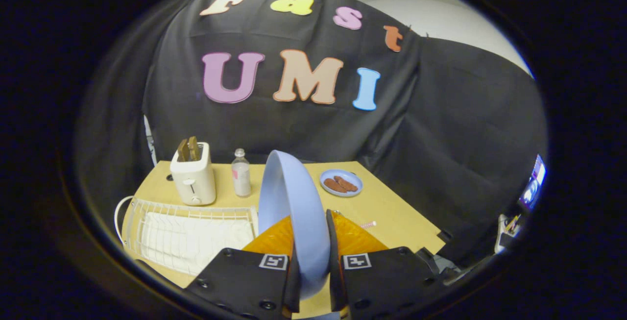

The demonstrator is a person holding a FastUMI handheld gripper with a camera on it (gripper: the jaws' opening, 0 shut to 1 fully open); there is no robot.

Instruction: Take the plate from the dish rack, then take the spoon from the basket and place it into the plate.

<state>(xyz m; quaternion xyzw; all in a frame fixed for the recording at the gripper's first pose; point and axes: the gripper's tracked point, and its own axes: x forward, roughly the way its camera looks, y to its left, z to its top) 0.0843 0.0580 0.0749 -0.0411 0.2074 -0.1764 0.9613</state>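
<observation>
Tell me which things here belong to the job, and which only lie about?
Job: gripper, shut on upright pale blue plate; white wire dish rack; orange basket.
Lying about: cream toaster; clear bottle; small blue dish.

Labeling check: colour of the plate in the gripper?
Light blue, plain, no pattern. The plate stands on edge, pinched by the gripper, gripper view.

Black cloth wall [303,129] behind wooden table [392,212].

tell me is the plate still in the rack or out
Out. The plate stands on edge, clamped between the gripper fingers, clear of the rack beside it.
</observation>
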